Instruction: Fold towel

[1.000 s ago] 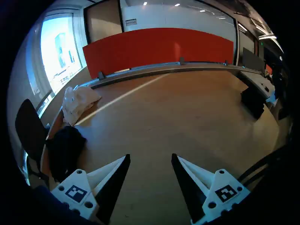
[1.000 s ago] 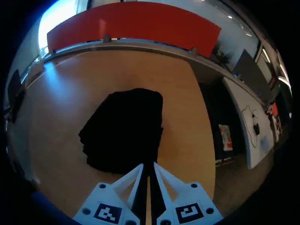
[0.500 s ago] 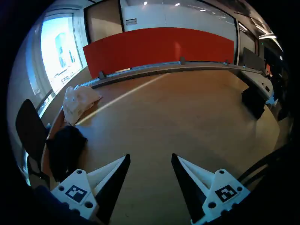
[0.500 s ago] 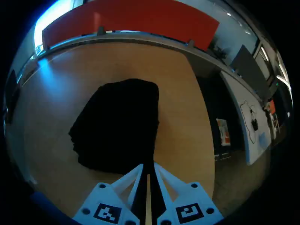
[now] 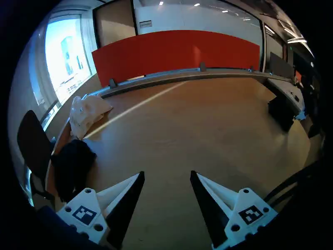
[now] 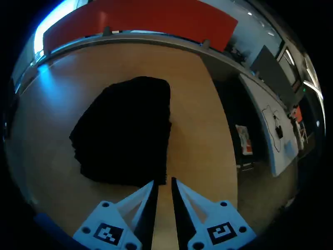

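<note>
Shows a black towel [image 6: 125, 133] folded into a rough rectangle. Lies flat on the wooden desk [image 6: 195, 104], long side running away from the camera. Stacks layered edges along its left side.

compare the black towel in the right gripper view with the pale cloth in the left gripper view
Colour: the black towel is dark all over; the pale cloth is off-white.
Pose: the black towel lies flat with fairly straight edges; the pale cloth sits crumpled in a heap.
Both rest on the wooden table, ungripped.
</note>
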Action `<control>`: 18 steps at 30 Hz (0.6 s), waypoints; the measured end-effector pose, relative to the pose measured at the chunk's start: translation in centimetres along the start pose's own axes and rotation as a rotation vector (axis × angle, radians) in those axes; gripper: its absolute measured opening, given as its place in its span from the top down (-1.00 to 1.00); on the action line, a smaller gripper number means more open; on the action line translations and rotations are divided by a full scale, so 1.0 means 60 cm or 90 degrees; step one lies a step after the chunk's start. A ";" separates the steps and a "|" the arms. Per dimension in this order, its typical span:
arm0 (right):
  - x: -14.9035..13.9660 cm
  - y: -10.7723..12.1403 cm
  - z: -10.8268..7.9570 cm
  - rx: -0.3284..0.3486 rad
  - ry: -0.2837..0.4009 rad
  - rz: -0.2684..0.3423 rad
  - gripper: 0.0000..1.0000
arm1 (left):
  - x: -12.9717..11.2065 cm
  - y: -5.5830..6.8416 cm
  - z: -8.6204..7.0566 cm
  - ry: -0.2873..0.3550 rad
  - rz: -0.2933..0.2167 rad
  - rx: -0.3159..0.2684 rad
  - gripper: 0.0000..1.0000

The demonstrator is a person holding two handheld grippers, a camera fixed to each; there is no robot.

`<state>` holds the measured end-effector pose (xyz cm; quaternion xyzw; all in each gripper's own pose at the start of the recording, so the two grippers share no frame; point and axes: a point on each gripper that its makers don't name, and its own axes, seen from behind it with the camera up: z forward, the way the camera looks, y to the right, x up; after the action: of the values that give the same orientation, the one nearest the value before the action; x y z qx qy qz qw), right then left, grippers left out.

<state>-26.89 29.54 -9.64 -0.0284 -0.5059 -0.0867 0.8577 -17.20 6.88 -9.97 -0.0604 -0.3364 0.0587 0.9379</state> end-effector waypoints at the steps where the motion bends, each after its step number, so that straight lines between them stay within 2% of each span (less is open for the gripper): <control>1: 0.000 -0.001 -0.002 0.000 0.003 0.002 0.07 | 0.000 -0.001 0.000 0.000 -0.001 0.000 -0.62; 4: 0.000 -0.003 -0.007 -0.001 0.010 0.004 -0.47 | 0.002 -0.001 0.001 0.002 -0.002 -0.001 -0.61; 5: -0.001 -0.004 -0.008 -0.001 0.012 0.003 -0.55 | 0.003 -0.001 0.001 0.002 -0.003 -0.001 -0.62; 10: -0.001 -0.016 -0.015 0.007 0.019 0.001 -0.74 | 0.005 0.000 0.002 0.005 -0.005 -0.005 -0.62; 18: 0.009 -0.034 -0.029 0.011 0.043 0.004 -0.75 | 0.008 -0.002 0.002 0.011 -0.006 -0.007 -0.61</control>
<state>-25.50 27.21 -10.07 -0.0197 -0.4773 -0.0807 0.8748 -16.89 6.86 -9.56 -0.0647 -0.3288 0.0515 0.9408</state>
